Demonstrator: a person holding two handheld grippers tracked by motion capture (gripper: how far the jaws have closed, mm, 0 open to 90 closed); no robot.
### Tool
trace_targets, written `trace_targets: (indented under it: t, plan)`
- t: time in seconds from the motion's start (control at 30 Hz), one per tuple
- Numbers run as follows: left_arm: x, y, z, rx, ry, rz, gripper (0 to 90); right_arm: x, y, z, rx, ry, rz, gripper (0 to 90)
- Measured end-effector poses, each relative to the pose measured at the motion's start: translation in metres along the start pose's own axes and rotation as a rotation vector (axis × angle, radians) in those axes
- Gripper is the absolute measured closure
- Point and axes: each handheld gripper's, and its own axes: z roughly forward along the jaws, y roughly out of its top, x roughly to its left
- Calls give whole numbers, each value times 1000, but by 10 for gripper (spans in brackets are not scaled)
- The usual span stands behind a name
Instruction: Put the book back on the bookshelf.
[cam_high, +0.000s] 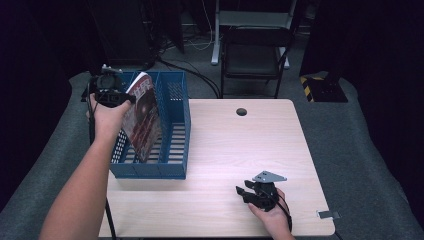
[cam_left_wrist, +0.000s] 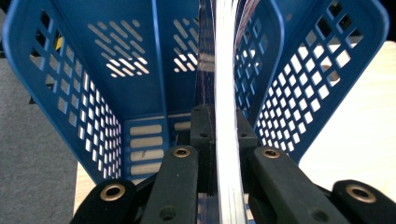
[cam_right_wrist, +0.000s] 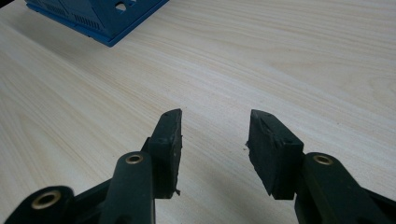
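A blue perforated file basket stands on the left side of the light wooden table. My left gripper is shut on a magazine with a red cover, which tilts down into the basket's left compartment. In the left gripper view the magazine's white page edge runs straight up between the two black pads, with the basket's walls on both sides. My right gripper rests on the table near the front edge. Its jaws stand open over bare wood, nothing between them.
A divider splits the basket into two slots. A round cable hole lies at the table's far edge. A black folding chair stands behind the table. A small metal clip lies at the front right corner.
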Motion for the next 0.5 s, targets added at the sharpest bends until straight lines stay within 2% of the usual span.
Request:
trace_targets:
  t: [0.23, 0.5]
  plan:
    - [0, -9, 11, 11, 5, -6, 839, 0, 0, 0, -3, 2, 1, 546]
    - [-4, -18, 26, 23, 7, 8, 839, 0, 0, 1, 3, 5, -9, 546]
